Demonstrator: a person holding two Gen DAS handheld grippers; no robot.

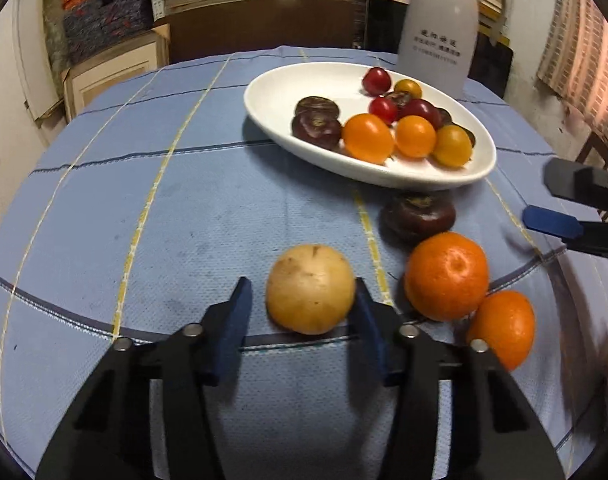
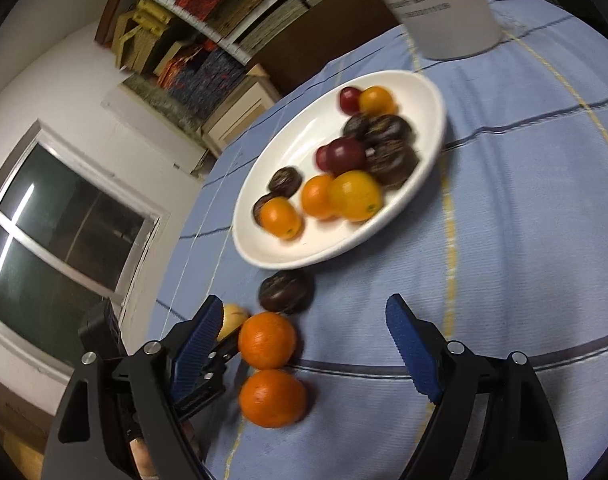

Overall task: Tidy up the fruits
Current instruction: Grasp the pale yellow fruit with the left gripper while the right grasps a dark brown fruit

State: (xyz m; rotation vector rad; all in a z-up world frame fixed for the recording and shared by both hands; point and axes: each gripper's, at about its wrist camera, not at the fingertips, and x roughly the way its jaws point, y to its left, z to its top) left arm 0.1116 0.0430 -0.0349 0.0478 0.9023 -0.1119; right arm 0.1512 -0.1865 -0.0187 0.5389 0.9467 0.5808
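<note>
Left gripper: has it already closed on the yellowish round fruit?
No: the left gripper is open around the yellowish fruit, a visible gap beside one finger.

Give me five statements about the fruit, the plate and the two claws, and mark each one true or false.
1. The left claw brackets the pale yellow fruit. True; its jaws are open, one on each side.
2. The white plate holds nothing. False; it holds small orange, red and dark fruits.
3. Two oranges lie on the cloth, the near orange and the far orange. True.
4. The right claw is shut on an orange. False; it is open and holds nothing.
5. The dark fruit beside the plate lies on the plate. False; it rests on the tablecloth.
</note>
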